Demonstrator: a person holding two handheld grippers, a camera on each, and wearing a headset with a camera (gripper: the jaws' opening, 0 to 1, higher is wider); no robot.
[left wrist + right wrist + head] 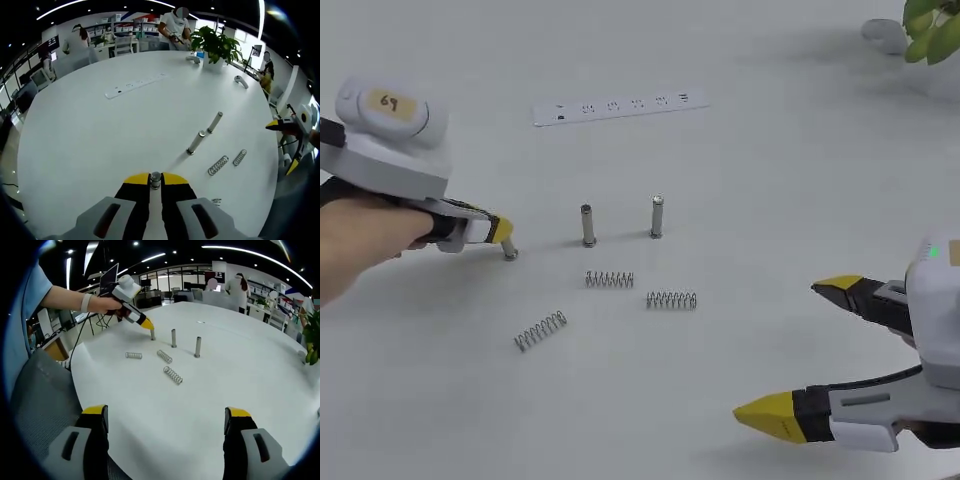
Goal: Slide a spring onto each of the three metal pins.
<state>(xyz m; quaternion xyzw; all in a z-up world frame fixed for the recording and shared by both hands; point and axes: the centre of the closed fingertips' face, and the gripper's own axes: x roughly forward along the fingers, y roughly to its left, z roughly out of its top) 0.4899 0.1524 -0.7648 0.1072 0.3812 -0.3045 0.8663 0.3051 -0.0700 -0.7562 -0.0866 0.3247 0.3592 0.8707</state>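
Note:
Three metal pins stand upright on the white table (770, 180). My left gripper (502, 233) (155, 177) is shut on the top of the left pin (509, 251) (155, 179). The middle pin (587, 225) (196, 143) and the right pin (657, 216) (215, 121) stand free. Three springs lie flat in front of them: one (540, 331), a second (609, 279) and a third (671, 299). My right gripper (790, 350) (167, 415) is open and holds nothing, low over the table's near right, well short of the springs (173, 374).
A white power strip (620, 106) (135, 85) lies at the back of the table. A potted plant (932, 30) (215, 45) stands at the far right corner. People stand at benches beyond the table. Bare table lies between the springs and my right gripper.

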